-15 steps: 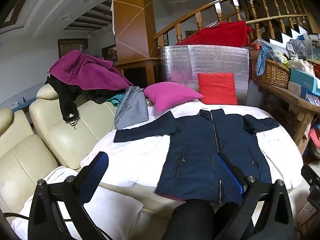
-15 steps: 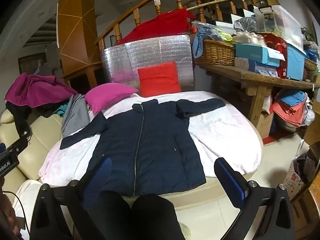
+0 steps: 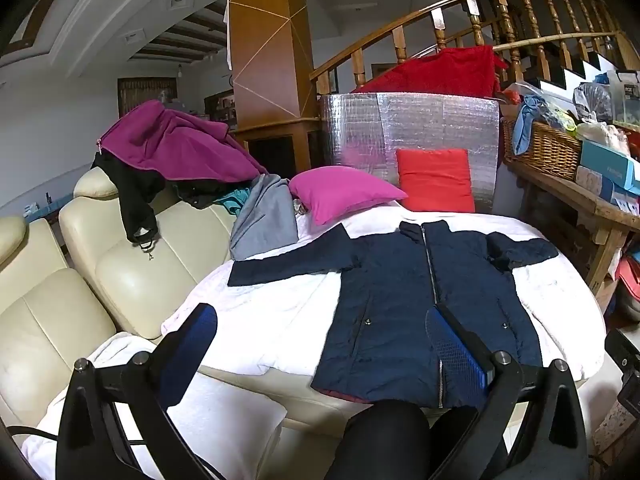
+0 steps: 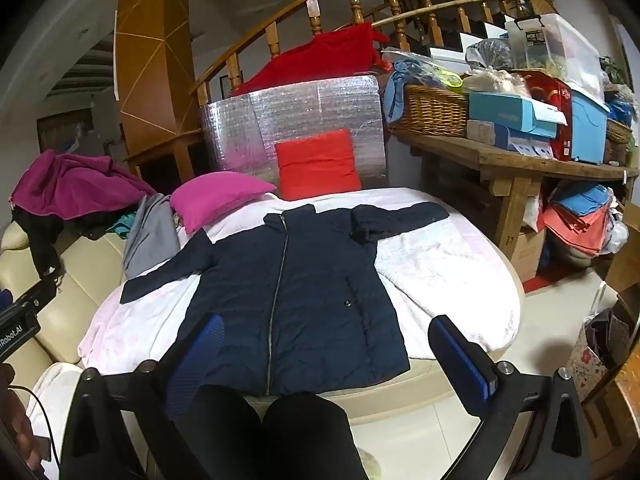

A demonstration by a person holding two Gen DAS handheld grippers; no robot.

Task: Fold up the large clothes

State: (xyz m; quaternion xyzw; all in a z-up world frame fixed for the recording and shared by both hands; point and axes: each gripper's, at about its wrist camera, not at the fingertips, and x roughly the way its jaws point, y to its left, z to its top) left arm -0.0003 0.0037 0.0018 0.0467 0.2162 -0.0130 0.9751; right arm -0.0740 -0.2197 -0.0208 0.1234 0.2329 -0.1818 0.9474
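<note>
A dark navy zip jacket (image 3: 400,300) lies flat, front up, on the round white-covered table (image 3: 272,320), sleeves spread to both sides. It also shows in the right wrist view (image 4: 296,296). My left gripper (image 3: 320,344) is open and empty, held near the table's front edge, above the jacket's hem. My right gripper (image 4: 324,356) is open and empty, also near the front edge, over the hem. Neither touches the jacket.
A magenta pillow (image 3: 344,196) and a red pillow (image 3: 436,180) lie at the table's back. A cream sofa (image 3: 120,272) with piled clothes (image 3: 176,148) stands left. A wooden shelf (image 4: 520,156) with a basket and boxes stands right. The person's dark knees (image 4: 272,432) are below.
Both grippers have shifted very slightly; the view is almost the same. The jacket has not moved.
</note>
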